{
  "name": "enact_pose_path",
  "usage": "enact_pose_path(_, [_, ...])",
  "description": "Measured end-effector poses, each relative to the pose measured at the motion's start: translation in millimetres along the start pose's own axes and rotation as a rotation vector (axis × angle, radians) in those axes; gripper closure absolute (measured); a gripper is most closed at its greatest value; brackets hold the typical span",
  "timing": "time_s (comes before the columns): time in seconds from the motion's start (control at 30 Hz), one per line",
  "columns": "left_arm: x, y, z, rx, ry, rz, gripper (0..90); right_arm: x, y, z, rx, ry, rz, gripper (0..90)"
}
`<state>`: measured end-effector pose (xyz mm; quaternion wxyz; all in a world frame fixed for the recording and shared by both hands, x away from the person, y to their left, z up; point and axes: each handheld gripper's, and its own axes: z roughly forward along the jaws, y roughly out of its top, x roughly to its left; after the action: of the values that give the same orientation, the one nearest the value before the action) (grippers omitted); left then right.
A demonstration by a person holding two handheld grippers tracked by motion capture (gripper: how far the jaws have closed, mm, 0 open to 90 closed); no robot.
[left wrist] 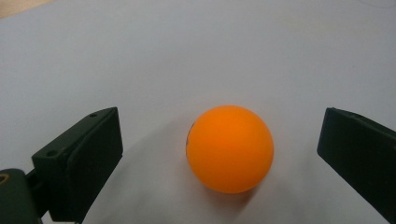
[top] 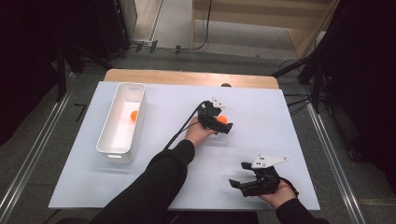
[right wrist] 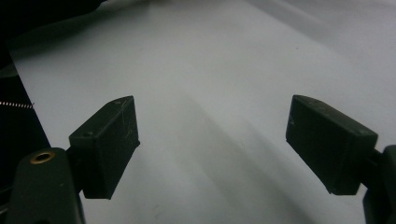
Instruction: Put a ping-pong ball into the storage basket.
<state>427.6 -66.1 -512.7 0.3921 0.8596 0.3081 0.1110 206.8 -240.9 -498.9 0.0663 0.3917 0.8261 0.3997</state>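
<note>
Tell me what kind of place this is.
Probably a lab or recording setup, not a home: a white sheet covers the table, bare rails run along the floor, and cabled tongs work an orange ball beside a white bin.

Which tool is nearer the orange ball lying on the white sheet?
Left. The left tool stands open around the small round orange ball; the right tool hangs open near the sheet's front edge, well apart.

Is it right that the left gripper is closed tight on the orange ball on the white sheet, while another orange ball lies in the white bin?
Not quite. The left gripper is open: in the left gripper view the orange ball sits on the white sheet between its jaws, with a gap on each side. The rest holds: another orange ball lies in the white bin, as the high view shows.
</note>
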Motion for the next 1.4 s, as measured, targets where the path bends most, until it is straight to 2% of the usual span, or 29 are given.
enact_pose_path(0.07, [-1.8,-1.6,2.2,0.009,0.007,0.009,0.5,0.0,0.0,0.1,0.000,0.000,-0.002,15.6])
enact_pose_path(0.13, [-3.8,-2.0,3.4,0.025,0.033,0.024,0.6,-0.1,-0.1,-0.1,0.000,-0.002,0.001,15.6])
enact_pose_path(0.3, [-7.9,-2.3,4.3,0.030,0.053,0.057,2.2,-0.2,-0.1,0.1,0.004,-0.003,-0.002,15.6])
enact_pose_path(0.53, [-17.8,-3.1,6.9,0.047,0.129,0.129,6.7,0.1,0.0,0.8,0.002,-0.007,0.000,15.6])
enact_pose_path(0.7, [-17.2,-3.3,7.5,0.041,0.121,0.118,7.1,1.0,0.2,1.4,0.009,-0.001,-0.002,15.6])
enact_pose_path(0.77, [-16.2,-3.5,5.5,0.050,0.088,0.122,12.3,0.2,0.2,1.1,0.007,-0.004,0.000,15.6])
enact_pose_path(0.8, [-15.9,-3.6,5.4,0.051,0.083,0.107,15.2,0.0,0.0,0.9,0.004,-0.006,0.001,15.6])
enact_pose_path(0.93, [-12.9,-3.7,5.5,0.054,0.052,0.073,17.8,0.2,-0.1,1.0,0.002,-0.007,0.000,15.6])
enact_pose_path(0.97, [-13.1,-3.8,5.2,0.050,0.047,0.076,19.6,0.4,-0.1,1.1,0.000,-0.008,-0.001,15.6])
enact_pose_path(1.4, [-16.7,-5.5,1.9,0.043,0.044,0.071,32.0,-0.3,-0.4,0.0,0.003,-0.005,-0.005,15.6])
